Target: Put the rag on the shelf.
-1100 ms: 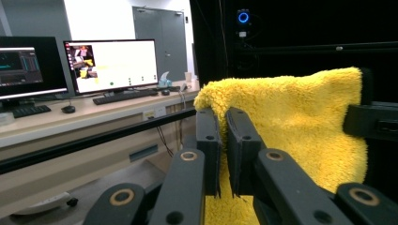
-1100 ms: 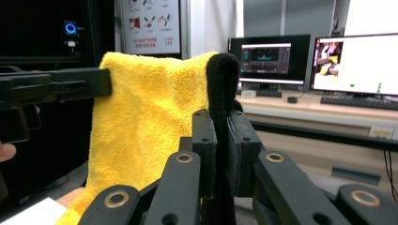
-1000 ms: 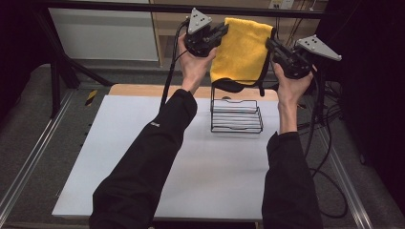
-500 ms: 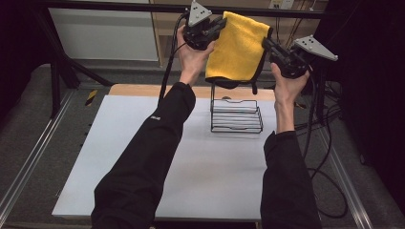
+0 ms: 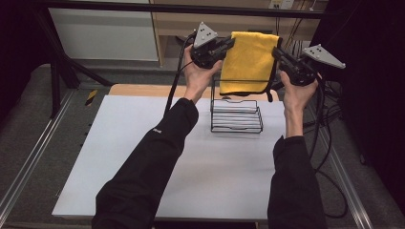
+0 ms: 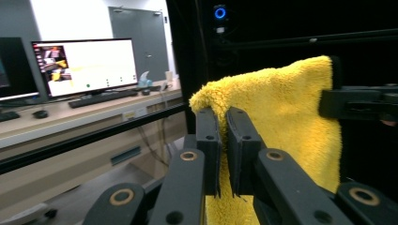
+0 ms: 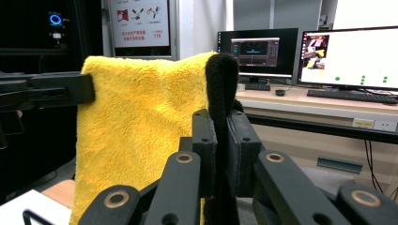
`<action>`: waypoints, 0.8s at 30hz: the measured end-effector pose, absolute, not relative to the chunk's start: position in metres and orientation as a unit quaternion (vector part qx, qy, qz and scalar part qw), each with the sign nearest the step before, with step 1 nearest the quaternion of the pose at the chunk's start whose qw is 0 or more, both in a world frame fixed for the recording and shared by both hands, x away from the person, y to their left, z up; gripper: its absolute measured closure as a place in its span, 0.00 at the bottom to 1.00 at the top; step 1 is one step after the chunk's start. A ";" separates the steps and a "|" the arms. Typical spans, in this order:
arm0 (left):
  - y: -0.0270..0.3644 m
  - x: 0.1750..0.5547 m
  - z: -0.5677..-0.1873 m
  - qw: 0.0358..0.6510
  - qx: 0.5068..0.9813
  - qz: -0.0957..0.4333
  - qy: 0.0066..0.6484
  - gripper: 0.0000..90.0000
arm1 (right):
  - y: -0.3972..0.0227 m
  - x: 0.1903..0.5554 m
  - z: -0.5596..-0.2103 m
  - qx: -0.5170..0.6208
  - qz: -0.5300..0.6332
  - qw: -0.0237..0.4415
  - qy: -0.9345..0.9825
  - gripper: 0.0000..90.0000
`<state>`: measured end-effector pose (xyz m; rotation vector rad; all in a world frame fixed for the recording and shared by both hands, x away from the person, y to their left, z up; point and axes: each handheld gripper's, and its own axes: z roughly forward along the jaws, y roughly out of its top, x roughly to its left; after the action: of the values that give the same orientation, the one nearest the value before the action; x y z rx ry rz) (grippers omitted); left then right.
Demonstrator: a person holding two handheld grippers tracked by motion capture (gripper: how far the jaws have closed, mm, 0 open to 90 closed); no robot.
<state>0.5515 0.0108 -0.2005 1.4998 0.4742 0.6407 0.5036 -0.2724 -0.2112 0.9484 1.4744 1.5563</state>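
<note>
A yellow fleece cloth [image 5: 248, 62] with a black underside hangs stretched between my two grippers, held high above the far edge of the table. My left gripper [image 5: 230, 44] is shut on the cloth's upper left corner [image 6: 220, 112]. On the opposite side, my right gripper [image 5: 277, 51] is shut on the upper right corner, where the black edge [image 7: 221, 79] folds over between its jaws. In the right gripper view the yellow cloth [image 7: 141, 136] spreads to the left, with the other gripper's jaw [image 7: 56, 90] clamped at its far corner. A black wire rack [image 5: 237, 117] stands on the table directly below the cloth.
The white table top [image 5: 143, 157] reaches toward the camera in front of the rack. Cables [image 5: 329, 133] trail down at the right side. Beyond the table stand a desk with monitors [image 6: 84, 65] and a dark frame post [image 6: 187, 61].
Both grippers have lifted the cloth higher and slightly farther from the person, keeping it stretched between them. The rack has not moved.
</note>
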 end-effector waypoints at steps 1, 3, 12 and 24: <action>0.012 0.549 -0.202 0.662 0.663 0.282 0.206 0.93 | -0.275 0.501 -0.214 0.371 0.615 0.384 0.580 0.93; 0.014 0.542 -0.206 0.664 0.664 0.282 0.197 0.93 | -0.275 0.499 -0.216 0.369 0.615 0.383 0.582 0.93; 0.025 0.519 -0.217 0.656 0.679 0.278 0.179 0.93 | -0.272 0.484 -0.231 0.354 0.619 0.371 0.595 0.93; 0.033 0.498 -0.227 0.645 0.695 0.277 0.157 0.93 | -0.270 0.465 -0.243 0.336 0.623 0.378 0.597 0.92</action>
<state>0.4978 0.0329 -0.2274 1.5822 0.3570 0.6297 0.4650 -0.2698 -0.2433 0.8581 1.5253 1.5923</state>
